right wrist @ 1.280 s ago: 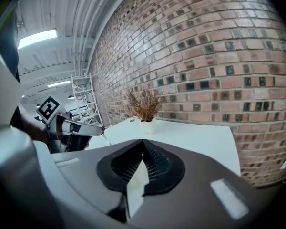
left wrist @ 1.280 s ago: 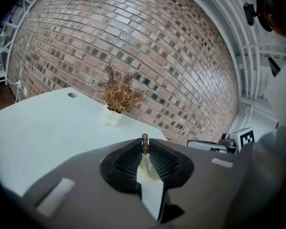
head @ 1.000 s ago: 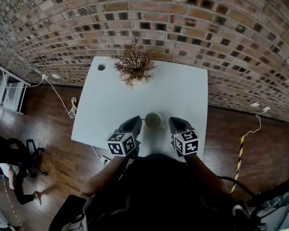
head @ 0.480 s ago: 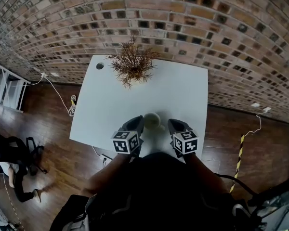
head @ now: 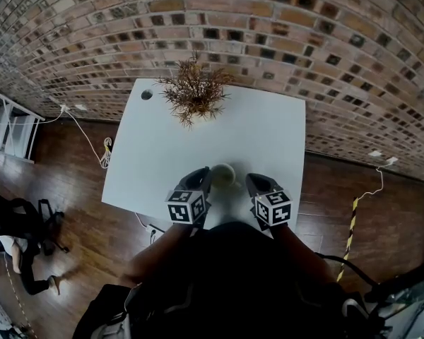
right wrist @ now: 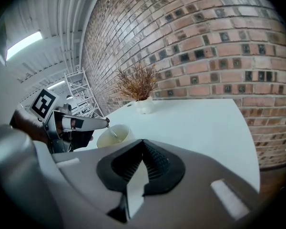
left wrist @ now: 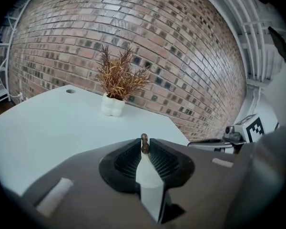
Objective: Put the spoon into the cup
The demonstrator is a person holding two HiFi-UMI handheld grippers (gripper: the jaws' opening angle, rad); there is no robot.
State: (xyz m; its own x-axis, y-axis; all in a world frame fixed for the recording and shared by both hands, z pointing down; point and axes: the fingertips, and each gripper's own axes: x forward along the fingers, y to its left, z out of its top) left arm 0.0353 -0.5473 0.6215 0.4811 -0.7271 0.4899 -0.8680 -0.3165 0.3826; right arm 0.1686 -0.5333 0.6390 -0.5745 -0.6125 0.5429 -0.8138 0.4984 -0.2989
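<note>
Spoon [right wrist: 113, 132] tip-down inside cream cup [right wrist: 125, 136] on white table [right wrist: 195, 123]

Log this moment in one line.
left gripper: jaws opening, spoon between | spoon: tip in cup | right gripper: shut, empty

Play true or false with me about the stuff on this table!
1. The plant sits in a white pot. True.
2. The cup stands far away by the wall. False: it stands near the person's edge of the table, between both grippers.
3. The left hand-held gripper has the spoon between its jaws. True. The jaws are opening, and the spoon dips into the cup.
4. The right hand-held gripper holds the cup. False: its jaws are together with nothing between them.
</note>
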